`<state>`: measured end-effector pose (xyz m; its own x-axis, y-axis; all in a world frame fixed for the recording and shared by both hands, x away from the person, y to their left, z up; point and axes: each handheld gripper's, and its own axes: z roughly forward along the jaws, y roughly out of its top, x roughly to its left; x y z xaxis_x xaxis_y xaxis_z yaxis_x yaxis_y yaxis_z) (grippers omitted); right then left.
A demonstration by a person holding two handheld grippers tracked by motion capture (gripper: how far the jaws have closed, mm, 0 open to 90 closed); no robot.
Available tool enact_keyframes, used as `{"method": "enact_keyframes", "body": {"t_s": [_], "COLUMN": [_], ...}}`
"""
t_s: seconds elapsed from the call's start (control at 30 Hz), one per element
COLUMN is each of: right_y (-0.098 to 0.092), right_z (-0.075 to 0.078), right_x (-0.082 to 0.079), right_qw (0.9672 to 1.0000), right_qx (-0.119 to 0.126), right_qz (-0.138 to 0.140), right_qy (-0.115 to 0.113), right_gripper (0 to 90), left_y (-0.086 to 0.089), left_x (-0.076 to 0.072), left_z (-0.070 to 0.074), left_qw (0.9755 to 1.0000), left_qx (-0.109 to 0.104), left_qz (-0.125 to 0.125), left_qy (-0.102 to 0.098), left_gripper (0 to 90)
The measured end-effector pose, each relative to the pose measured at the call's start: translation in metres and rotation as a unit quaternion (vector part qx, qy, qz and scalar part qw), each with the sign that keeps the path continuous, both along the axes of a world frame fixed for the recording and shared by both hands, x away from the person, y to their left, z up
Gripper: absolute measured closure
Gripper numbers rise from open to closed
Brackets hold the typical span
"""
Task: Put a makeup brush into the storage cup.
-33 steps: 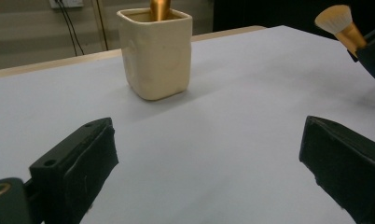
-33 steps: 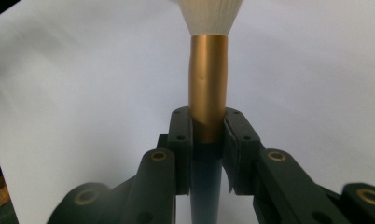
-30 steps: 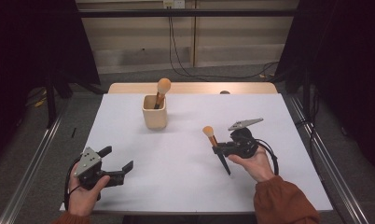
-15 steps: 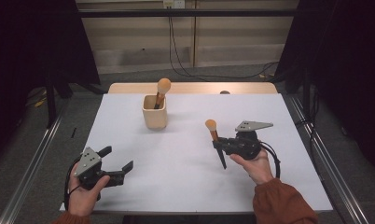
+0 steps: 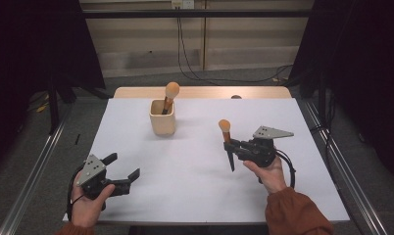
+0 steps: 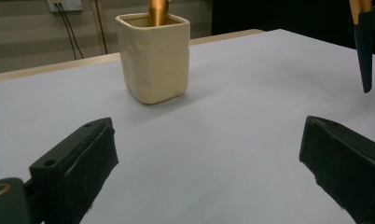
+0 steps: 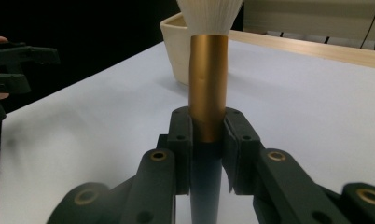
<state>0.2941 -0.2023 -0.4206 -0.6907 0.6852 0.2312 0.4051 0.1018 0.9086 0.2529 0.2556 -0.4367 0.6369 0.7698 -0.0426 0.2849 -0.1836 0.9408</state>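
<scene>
We work over a white worktop (image 5: 195, 186), with a cream holder (image 5: 162, 117) standing toward its far side and one brush (image 5: 168, 95) already upright in it. Our right gripper (image 5: 234, 145) holds a second makeup brush (image 5: 227, 142) clear of the surface, near the middle and well apart from the holder, bristle head up and dark tail pointing down. In the right gripper view its fingers (image 7: 183, 140) are clamped on the stem where the gold ferrule meets the dark handle. Our left gripper (image 5: 122, 172) hovers low at the near left edge, fingers (image 6: 78, 158) spread wide with nothing between them.

The biggest risk, as we judge it, is tipping the holder: it looks light, and a tail that catches its rim would shove it over. Next, the standing brush crowds the opening, so the two could collide. Smallest, the round stem could swivel in the grip if we tilt it sharply.
</scene>
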Motion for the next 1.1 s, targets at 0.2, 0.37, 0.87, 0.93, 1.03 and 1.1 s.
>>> {"method": "enact_keyframes", "body": {"t_s": [0.2, 0.37, 0.87, 0.93, 1.03, 1.1], "right_y": [0.003, 0.009, 0.021, 0.022, 0.023, 0.025], "right_z": [0.000, 0.001, 0.002, 0.002, 0.002, 0.002], "right_x": [-0.001, -0.003, -0.005, -0.005, -0.006, -0.006], "right_qw": [0.9998, 0.9994, 0.9981, 0.9979, 0.9975, 0.9973], "right_qx": [0.014, 0.019, 0.031, 0.033, 0.036, 0.038], "right_qz": [0.010, 0.023, 0.049, 0.050, 0.055, 0.058], "right_qy": [-0.011, -0.018, -0.023, -0.024, -0.026, -0.026], "right_gripper": [75.6, 75.6, 75.5, 75.6, 75.6, 75.5], "left_y": [-0.003, -0.008, -0.032, -0.035, -0.040, -0.043], "left_x": [0.000, 0.001, 0.004, 0.007, 0.010, 0.011], "left_z": [0.002, 0.004, 0.015, 0.016, 0.017, 0.018], "left_qw": [1.0000, 0.9999, 0.9991, 0.9989, 0.9983, 0.9972], "left_qx": [-0.007, -0.011, -0.020, -0.019, -0.031, -0.035], "left_qz": [-0.002, -0.008, -0.034, -0.039, -0.047, -0.065], "left_qy": [-0.003, -0.005, -0.016, -0.015, -0.009, -0.008], "left_gripper": [3.8, 3.9, 3.7, 3.8, 3.9, 4.0]}}
